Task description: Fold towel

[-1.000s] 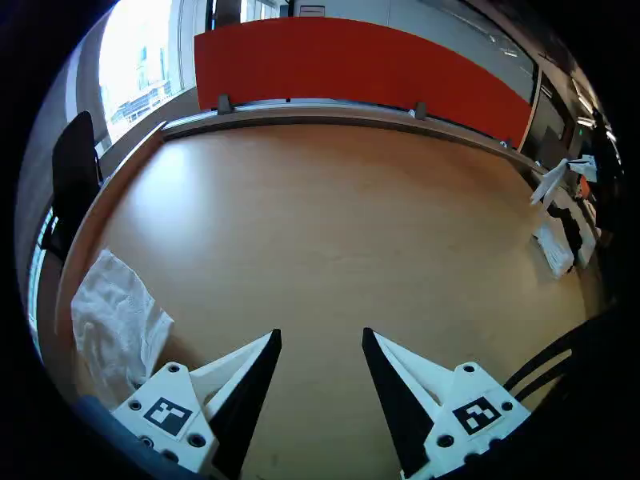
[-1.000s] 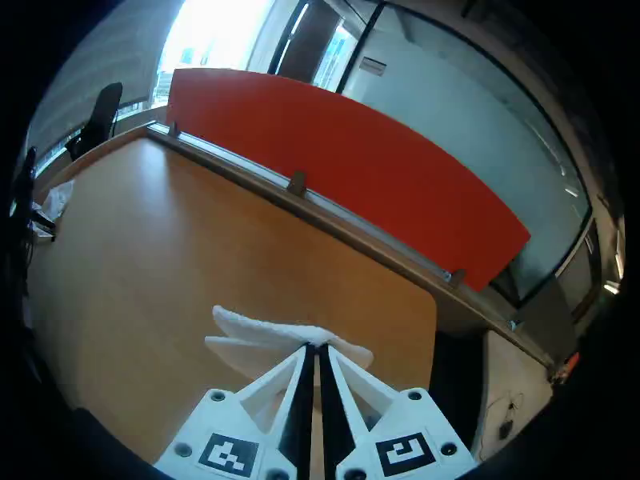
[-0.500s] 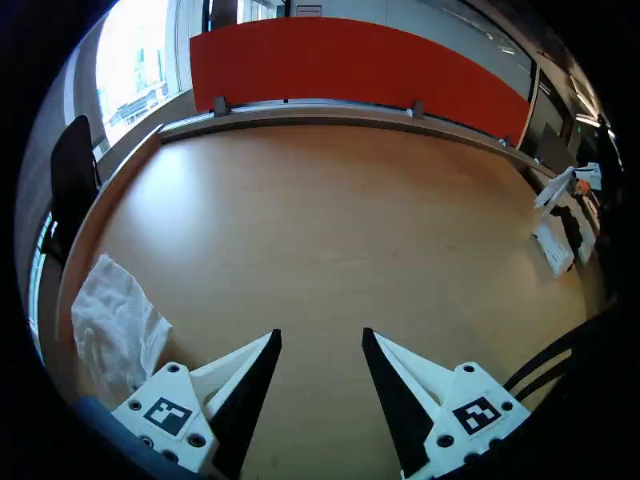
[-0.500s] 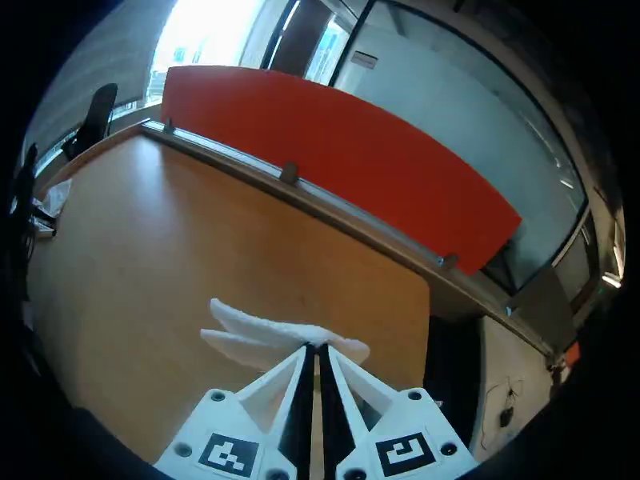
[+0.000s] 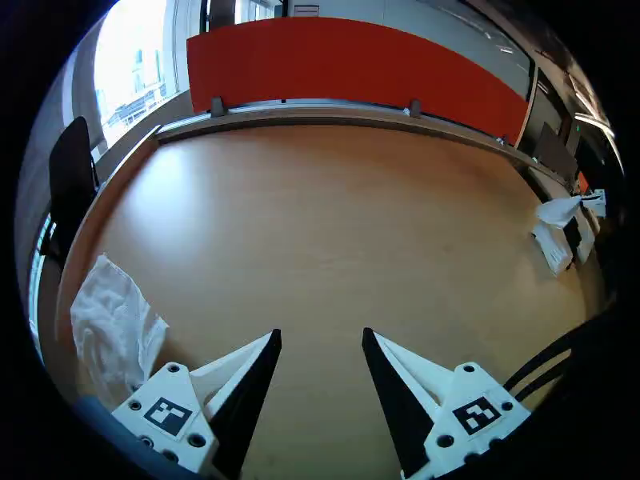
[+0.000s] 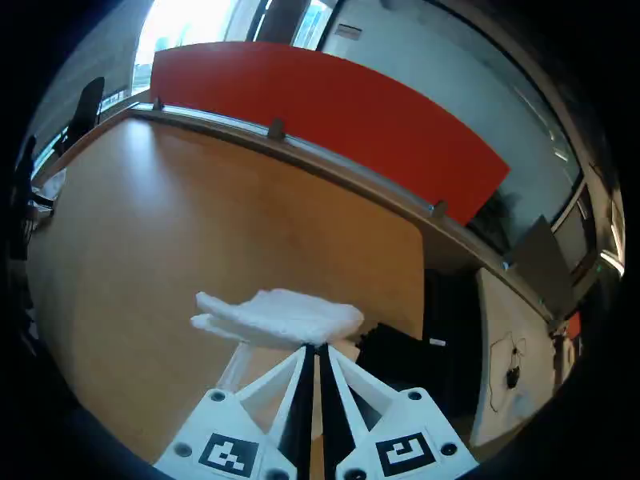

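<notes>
My right fingers [image 6: 300, 392] are pinching shut on the edge of the soft white folded terry towel [image 6: 276, 316], holding it above the wooden surface [image 6: 160, 224]. It is looking light and floppy, so I am judging its doubled edge the safest hold. My left fingers [image 5: 252, 376] are hanging open.

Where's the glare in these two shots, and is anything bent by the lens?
Left gripper view: the window at upper left is blown out, leaving a sheen on the desk; the red divider bows. Right gripper view: the window is overexposed too; the towel is sharp.
</notes>
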A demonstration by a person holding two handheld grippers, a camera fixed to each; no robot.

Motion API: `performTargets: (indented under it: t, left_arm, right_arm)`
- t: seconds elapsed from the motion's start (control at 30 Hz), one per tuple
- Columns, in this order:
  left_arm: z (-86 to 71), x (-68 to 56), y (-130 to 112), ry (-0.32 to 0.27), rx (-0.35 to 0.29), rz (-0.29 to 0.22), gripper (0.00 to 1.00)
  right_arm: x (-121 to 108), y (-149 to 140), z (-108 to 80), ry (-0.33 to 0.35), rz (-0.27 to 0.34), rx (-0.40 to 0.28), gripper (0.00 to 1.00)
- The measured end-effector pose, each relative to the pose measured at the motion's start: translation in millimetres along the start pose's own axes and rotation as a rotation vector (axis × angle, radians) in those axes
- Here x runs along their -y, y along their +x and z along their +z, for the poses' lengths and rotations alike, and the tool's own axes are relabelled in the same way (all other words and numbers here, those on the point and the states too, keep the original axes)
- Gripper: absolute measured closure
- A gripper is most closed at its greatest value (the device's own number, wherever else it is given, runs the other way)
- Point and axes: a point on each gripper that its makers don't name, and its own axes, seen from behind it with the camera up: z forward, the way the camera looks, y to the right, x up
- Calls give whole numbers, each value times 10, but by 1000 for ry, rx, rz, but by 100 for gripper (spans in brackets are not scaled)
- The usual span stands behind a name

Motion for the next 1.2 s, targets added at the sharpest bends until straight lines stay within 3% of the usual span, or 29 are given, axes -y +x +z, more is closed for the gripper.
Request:
performTargets:
  t: [0.57, 0.93, 1.2]
  left_arm:
    - [-21, -11, -35, 1, 2, 6, 26]
    - [-35, 10, -65, 6, 4, 6, 26]
    - [-42, 26, -54, 9, 3, 9, 26]
  right_arm:
    - [-49, -502, -5, -24, 51, 83, 96]
    - [-54, -898, 96, -35, 104, 167, 96]
    - [-59, -1033, 138, -39, 132, 194, 96]
